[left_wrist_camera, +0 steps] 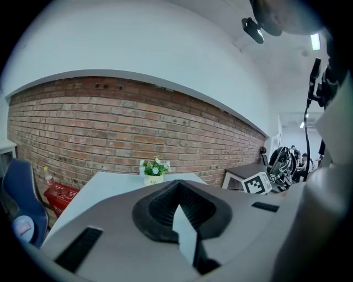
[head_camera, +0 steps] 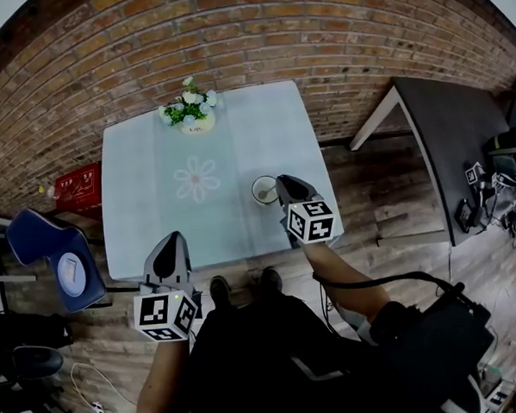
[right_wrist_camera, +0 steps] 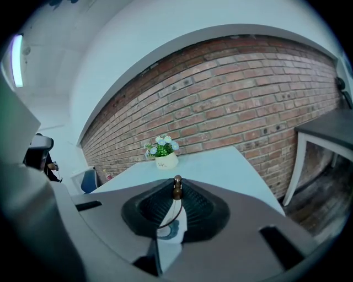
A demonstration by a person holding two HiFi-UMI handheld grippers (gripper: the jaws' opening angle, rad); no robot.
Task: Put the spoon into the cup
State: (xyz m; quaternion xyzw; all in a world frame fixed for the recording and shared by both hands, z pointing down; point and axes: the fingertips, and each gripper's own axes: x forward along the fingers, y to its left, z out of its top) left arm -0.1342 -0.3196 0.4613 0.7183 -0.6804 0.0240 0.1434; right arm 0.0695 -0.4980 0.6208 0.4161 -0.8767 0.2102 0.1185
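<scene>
A white cup (head_camera: 264, 190) stands near the right edge of the pale table (head_camera: 140, 173). My right gripper (head_camera: 283, 185) hovers right beside and just over it, shut on a thin spoon (right_wrist_camera: 176, 190). The spoon's brown knobbed handle end pokes up between the jaw tips. Through the gap beneath the jaws the cup's rim (right_wrist_camera: 168, 228) shows. My left gripper (head_camera: 170, 247) hangs at the table's front edge, well left of the cup. Its jaws meet at the tips (left_wrist_camera: 177, 186) with nothing between them.
A potted white-flower plant (head_camera: 193, 114) stands at the table's far edge, before the brick wall. A daisy print (head_camera: 196, 179) marks the cloth's middle. A blue chair (head_camera: 58, 264) and red crate (head_camera: 77, 187) are left of the table, a dark table (head_camera: 461, 139) to the right.
</scene>
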